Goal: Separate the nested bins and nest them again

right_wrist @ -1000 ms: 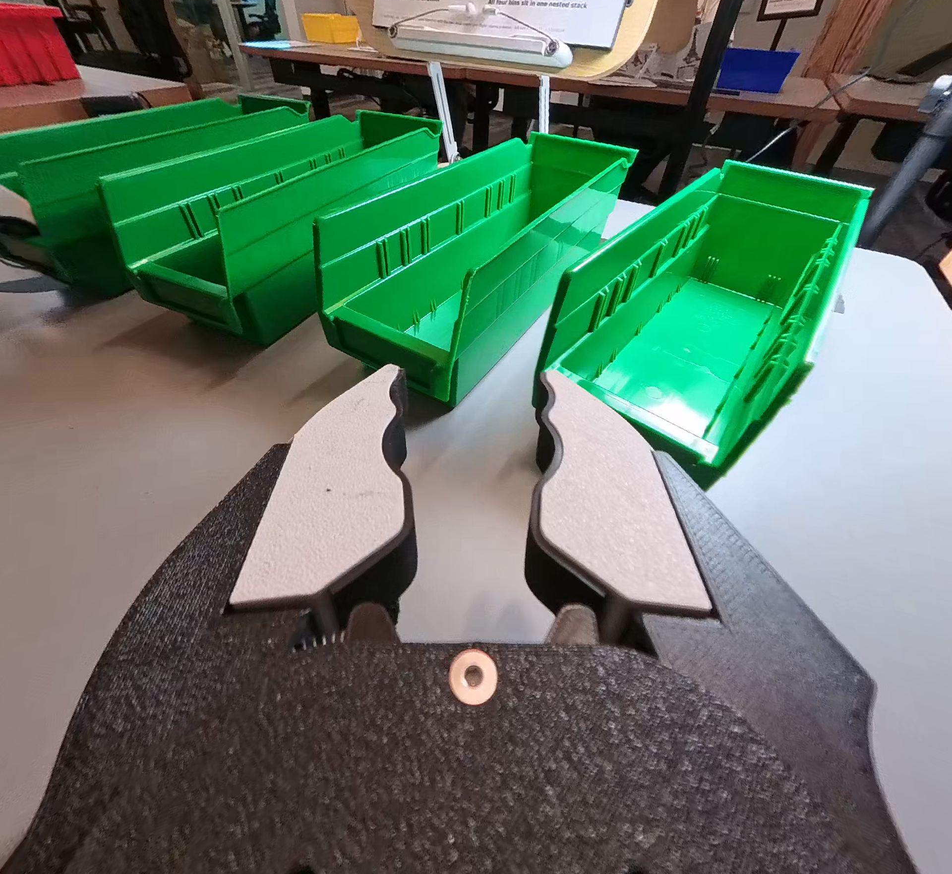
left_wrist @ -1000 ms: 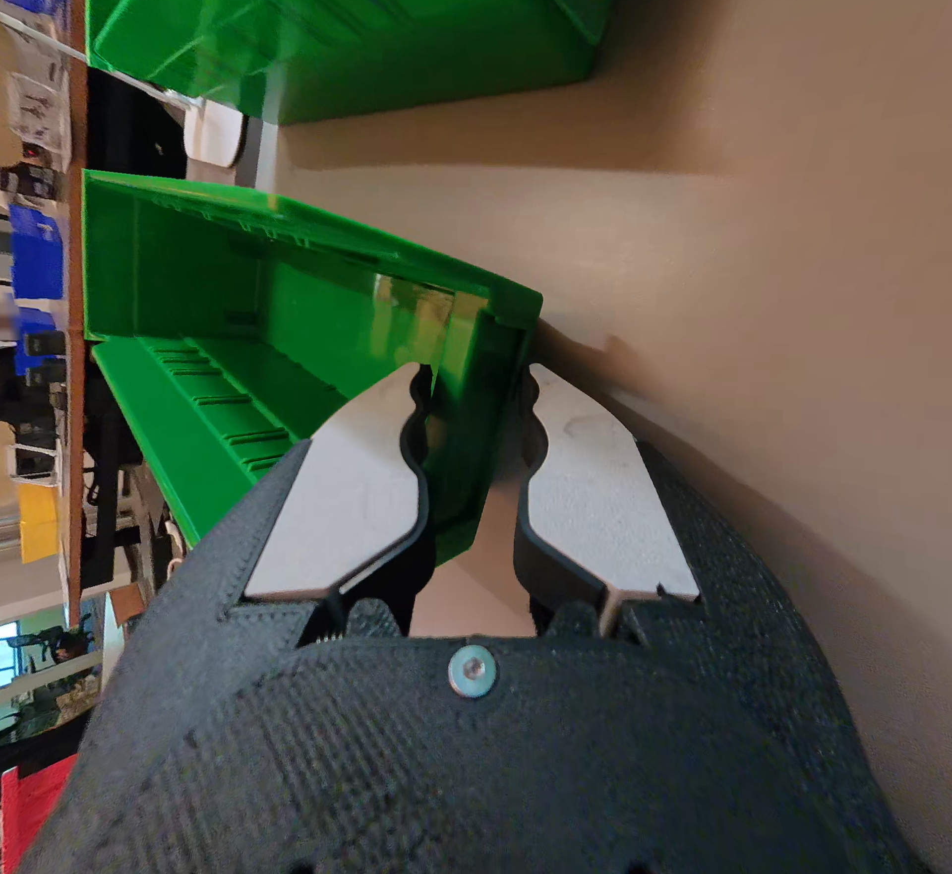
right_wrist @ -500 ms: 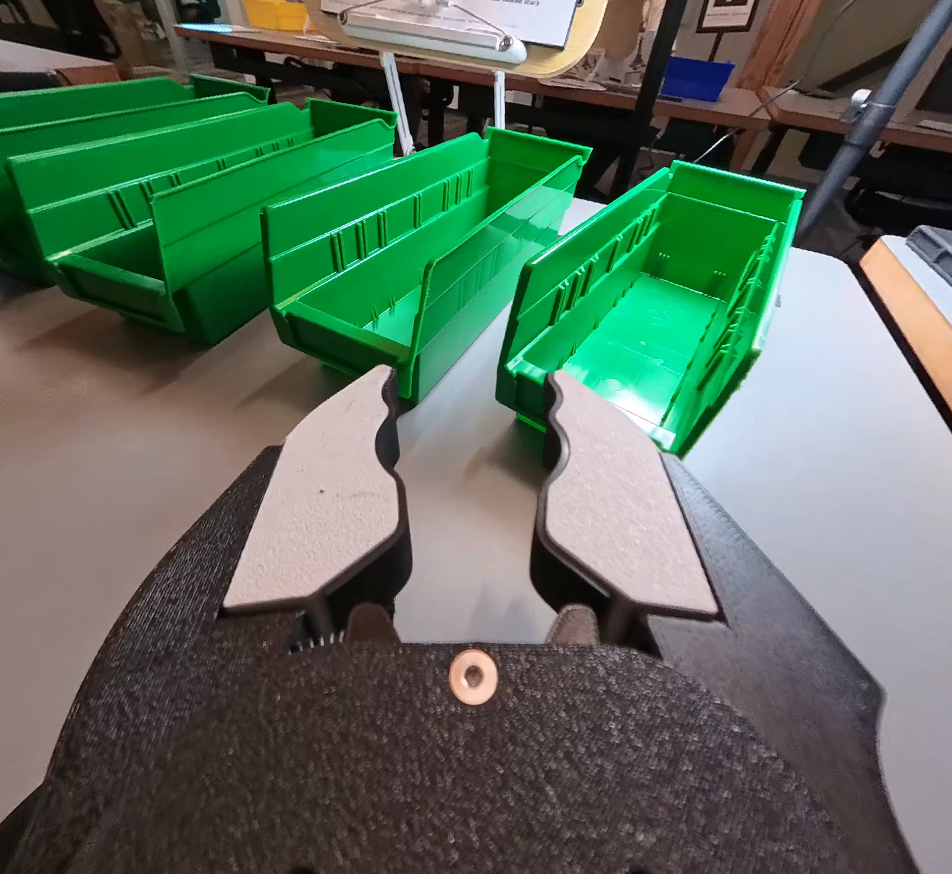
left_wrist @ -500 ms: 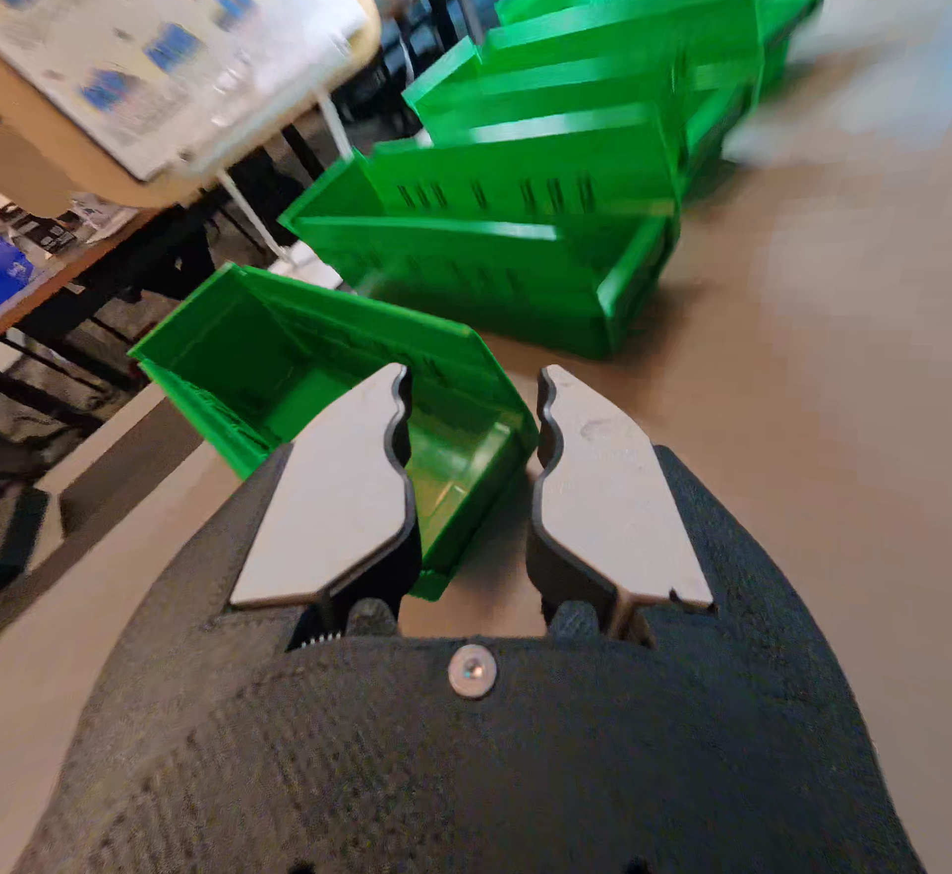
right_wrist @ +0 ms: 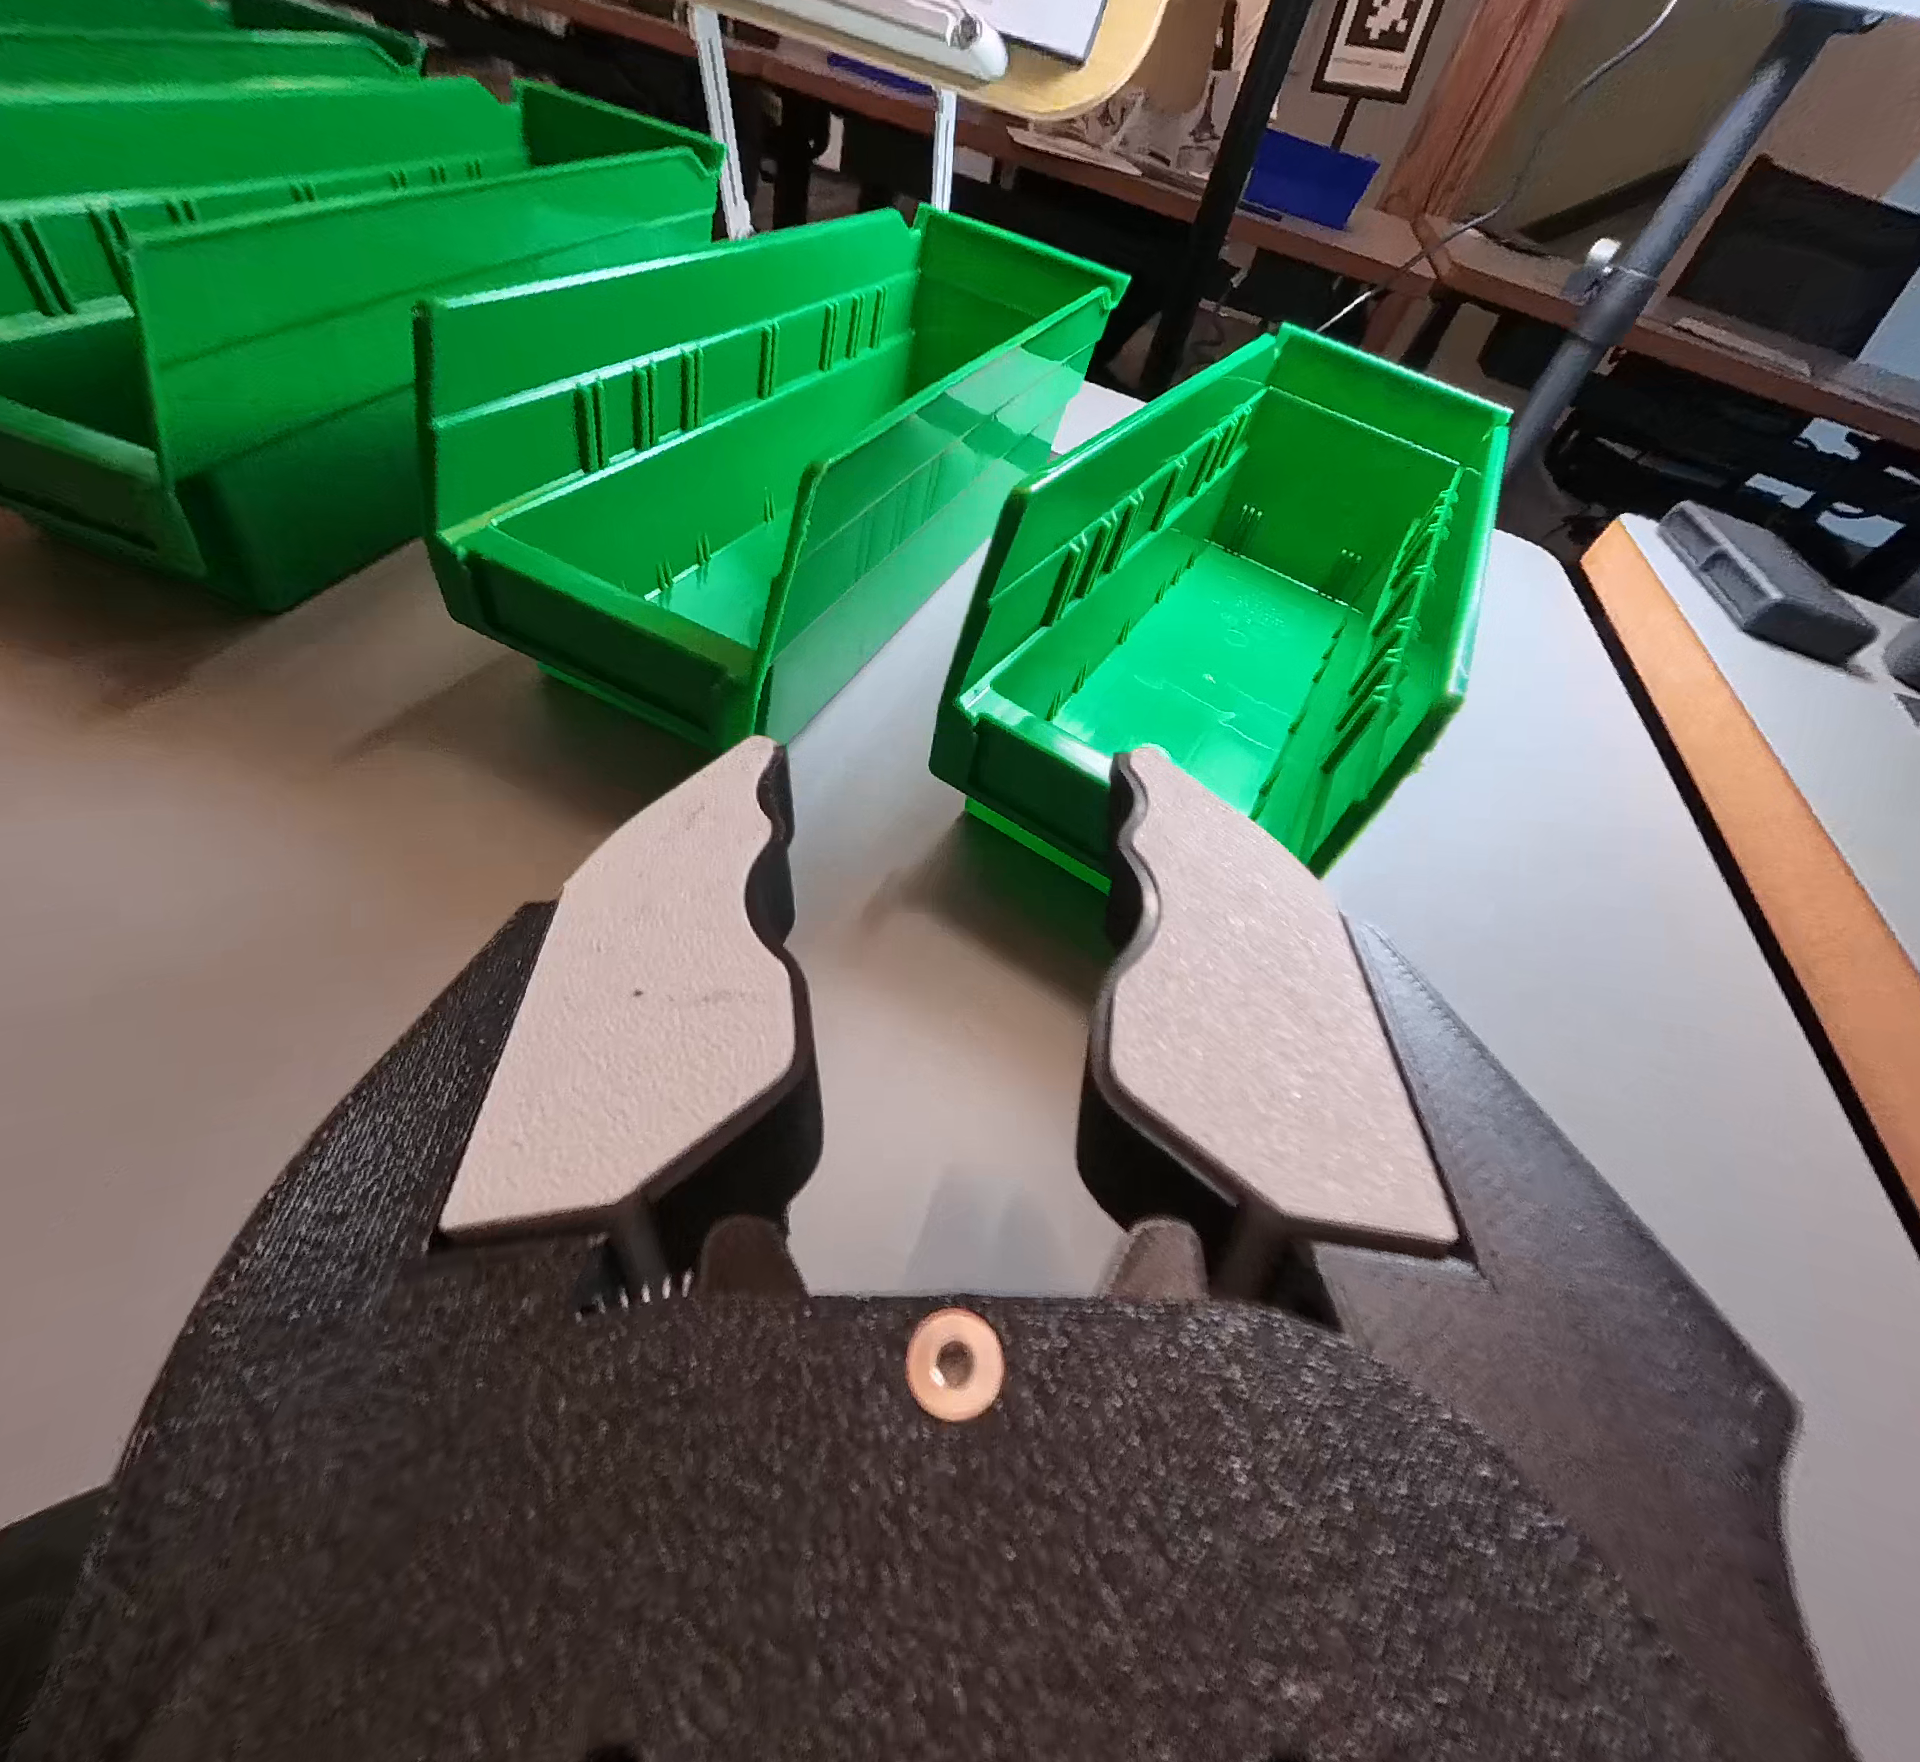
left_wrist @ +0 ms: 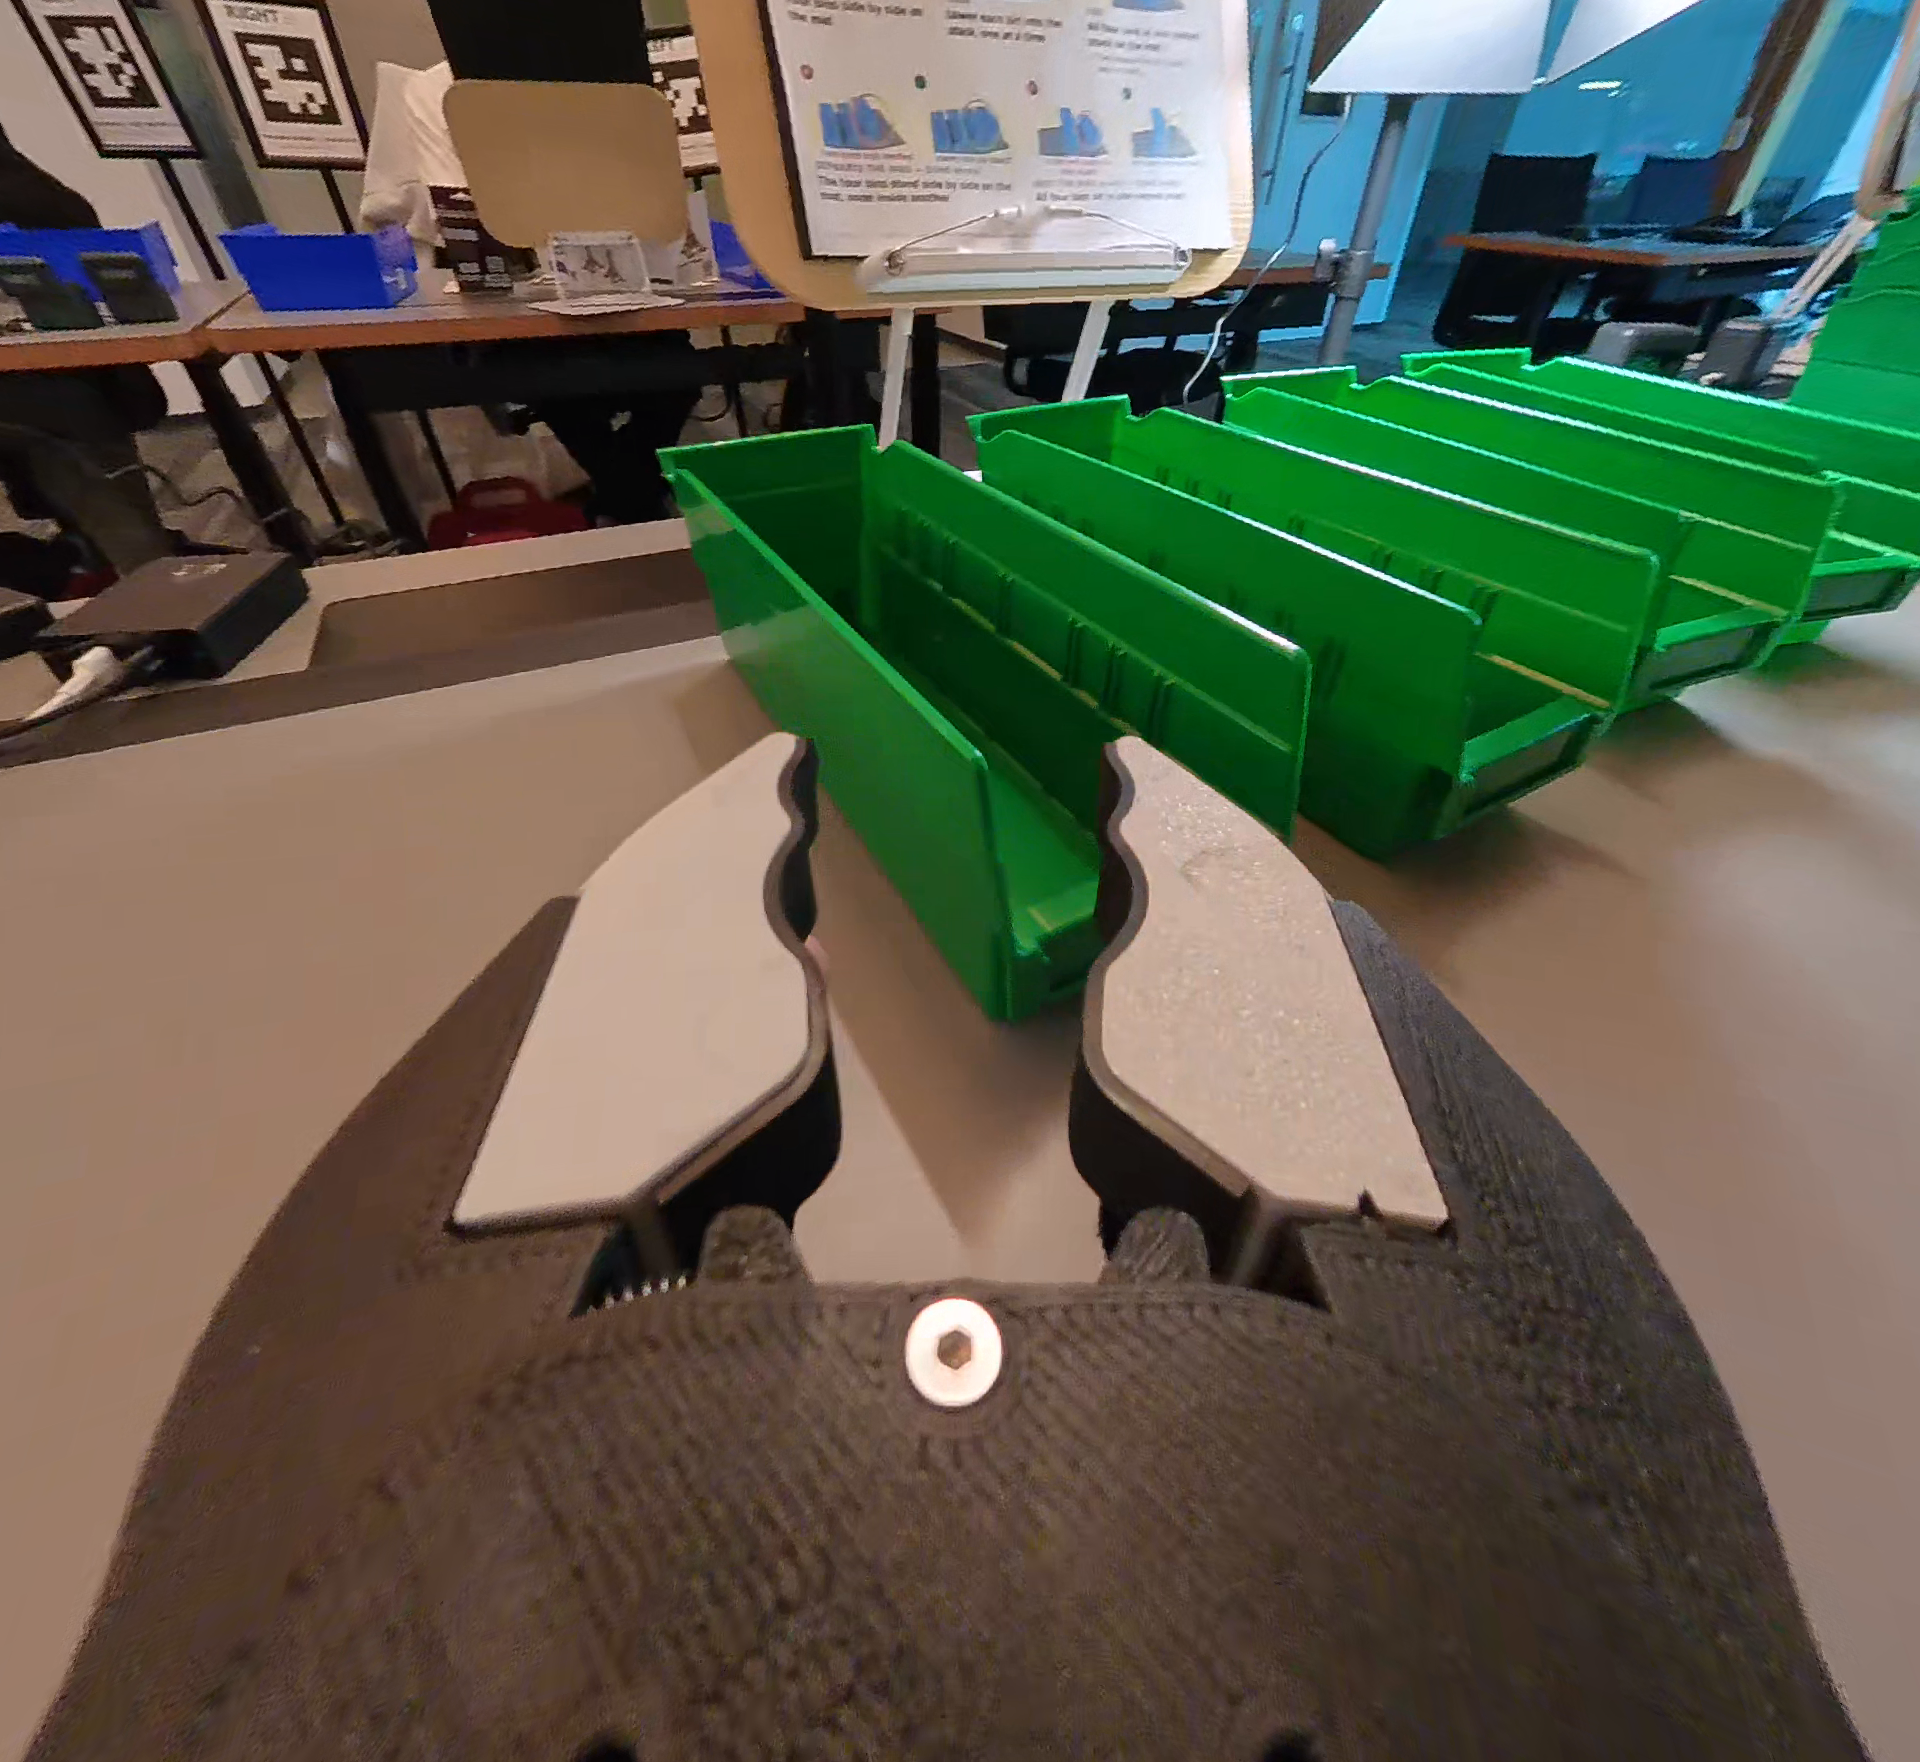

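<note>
Shared workshop: rows of desks behind, a clipboard stand (left_wrist: 997, 60) with an instruction sheet at the far edge of a grey table (left_wrist: 312, 933). Green bins sit side by side on that table, all separated, none nested.

Taking the clipboard stand as reference: the end bin (right_wrist: 1226, 590) sits in front of it towards the table's right edge, the next bin (right_wrist: 748, 465) just beside that with a bare strip of table between them, and more bins (right_wrist: 260, 278) run off to the stand's other side.

Left gripper (left_wrist: 951, 891): jaws apart, nothing held, the end bin's front lip just ahead of the gap. Right gripper (right_wrist: 945, 860): jaws apart, empty, hovering short of the end bin's front corner.

Handling, my guess: thin moulded plastic, light, stiff enough not to fold, glossy so a bit slippery. I'd pinch a side wall top or the low front lip. Long body will swing if gripped at one end only.

Change from a second ago: left gripper was rolled sideways and clamped on the bin's end wall; now it's level and has let go, with the bin standing on the table. Right gripper has drifted closer to the end bin and stayed open.
</note>
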Demonstrator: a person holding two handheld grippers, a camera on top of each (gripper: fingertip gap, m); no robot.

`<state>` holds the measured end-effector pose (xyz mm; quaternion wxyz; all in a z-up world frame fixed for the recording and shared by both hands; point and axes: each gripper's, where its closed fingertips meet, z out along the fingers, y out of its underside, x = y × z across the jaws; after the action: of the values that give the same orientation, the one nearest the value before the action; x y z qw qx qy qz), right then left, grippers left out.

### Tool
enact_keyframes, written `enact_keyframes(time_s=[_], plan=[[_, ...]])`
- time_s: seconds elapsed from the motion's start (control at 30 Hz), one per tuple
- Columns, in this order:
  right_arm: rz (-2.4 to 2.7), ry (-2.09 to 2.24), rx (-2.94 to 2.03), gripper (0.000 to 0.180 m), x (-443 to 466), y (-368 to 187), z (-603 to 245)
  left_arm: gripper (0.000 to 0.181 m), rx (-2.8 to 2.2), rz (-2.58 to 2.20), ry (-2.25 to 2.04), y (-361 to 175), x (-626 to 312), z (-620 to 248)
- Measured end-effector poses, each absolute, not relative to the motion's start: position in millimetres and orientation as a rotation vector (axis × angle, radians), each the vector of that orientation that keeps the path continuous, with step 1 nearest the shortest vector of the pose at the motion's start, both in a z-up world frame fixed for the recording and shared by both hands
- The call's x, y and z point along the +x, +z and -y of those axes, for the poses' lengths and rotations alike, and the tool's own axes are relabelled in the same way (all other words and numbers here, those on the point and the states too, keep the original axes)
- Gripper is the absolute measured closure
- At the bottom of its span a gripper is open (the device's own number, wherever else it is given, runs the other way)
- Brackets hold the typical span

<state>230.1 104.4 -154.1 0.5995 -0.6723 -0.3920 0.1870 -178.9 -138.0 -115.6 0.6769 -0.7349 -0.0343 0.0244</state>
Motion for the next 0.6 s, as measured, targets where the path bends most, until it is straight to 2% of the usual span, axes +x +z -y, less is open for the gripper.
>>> enact_keyframes(time_s=[0.2,0.3,0.4,0.6], plan=[[1.028,0.262,-1.54,0.128,225,-169,-112,0.129,-1.668,0.066,0.116,-119,-183,140],[1.148,-0.007,-1.428,0.13,226,-166,-128,0.13,-1.68,0.064,0.108,-122,-181,139],[1.372,-0.253,-1.3,0.13,219,-169,-146,0.131,-1.694,0.073,0.075,-126,-178,138],[1.896,-0.37,-1.483,0.122,222,-216,-166,0.133,-1.722,0.073,0.041,-132,-177,136]])
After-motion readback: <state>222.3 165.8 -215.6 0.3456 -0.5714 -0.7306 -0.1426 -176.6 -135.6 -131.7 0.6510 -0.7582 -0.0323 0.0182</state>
